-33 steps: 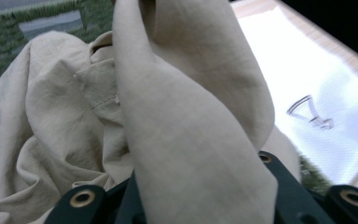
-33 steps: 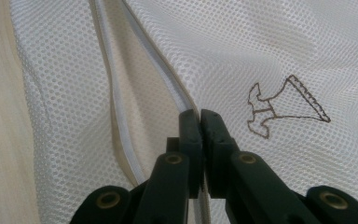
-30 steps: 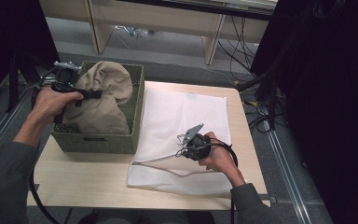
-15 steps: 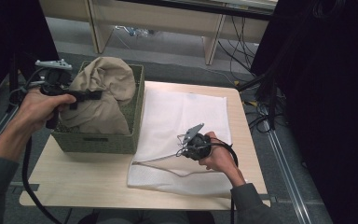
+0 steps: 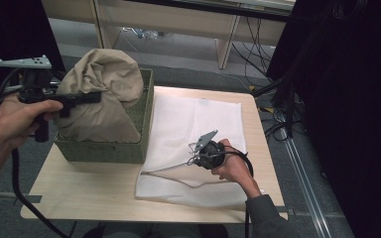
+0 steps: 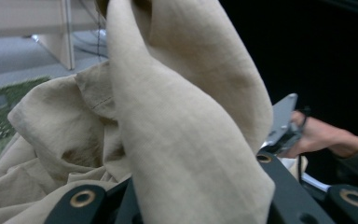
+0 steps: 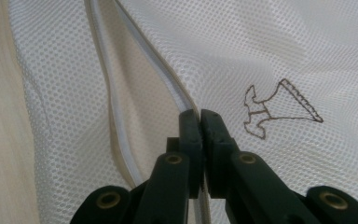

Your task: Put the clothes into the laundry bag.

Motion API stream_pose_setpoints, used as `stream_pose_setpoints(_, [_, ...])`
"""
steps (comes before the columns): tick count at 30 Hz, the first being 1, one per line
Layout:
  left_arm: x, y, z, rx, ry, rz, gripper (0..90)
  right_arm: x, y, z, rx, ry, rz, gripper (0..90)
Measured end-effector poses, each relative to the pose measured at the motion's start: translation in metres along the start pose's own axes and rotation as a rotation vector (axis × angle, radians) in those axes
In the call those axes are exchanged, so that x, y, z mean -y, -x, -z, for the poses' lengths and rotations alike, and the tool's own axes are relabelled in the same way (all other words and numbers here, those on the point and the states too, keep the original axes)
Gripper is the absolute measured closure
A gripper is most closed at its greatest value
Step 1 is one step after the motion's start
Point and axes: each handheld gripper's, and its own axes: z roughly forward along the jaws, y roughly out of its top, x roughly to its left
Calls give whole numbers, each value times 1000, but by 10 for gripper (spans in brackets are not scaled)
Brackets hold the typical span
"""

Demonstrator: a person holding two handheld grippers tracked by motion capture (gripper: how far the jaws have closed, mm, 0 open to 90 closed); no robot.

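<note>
Left gripper [image 5: 87, 97] jaws clamped on beige cloth [image 5: 101, 94] above basket [image 5: 146, 116], right gripper [image 7: 199, 122] pinching mesh bag [image 5: 198, 119] opening (centre worktop); bag mouth may slip shut.

Left gripper [image 5: 87, 97] raised, clamped; right gripper [image 7: 199, 116] low, closed.

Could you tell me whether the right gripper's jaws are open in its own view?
No, the right gripper has its jaws pressed together on the mesh bag's edge.
</note>
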Motion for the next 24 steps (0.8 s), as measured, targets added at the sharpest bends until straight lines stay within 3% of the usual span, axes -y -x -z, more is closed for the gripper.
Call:
stream_pose_setpoints(10, [-23,41,25,91,61,-26,771,-7,3,11,17,42,15,888])
stream_pose_setpoints(12, [-25,48,28,119,73,-21,771,-8,4,13,17,52,-3,888])
stream_pose_setpoints(14, [-27,54,30,152,88,-12,771,-8,6,14,19,62,11,888])
stream_pose_setpoints(18, [-26,66,26,176,57,-33,771,-10,7,16,18,75,-2,888])
stream_pose_setpoints(24, [-6,79,7,231,27,-29,771,-10,9,18,26,91,1,888])
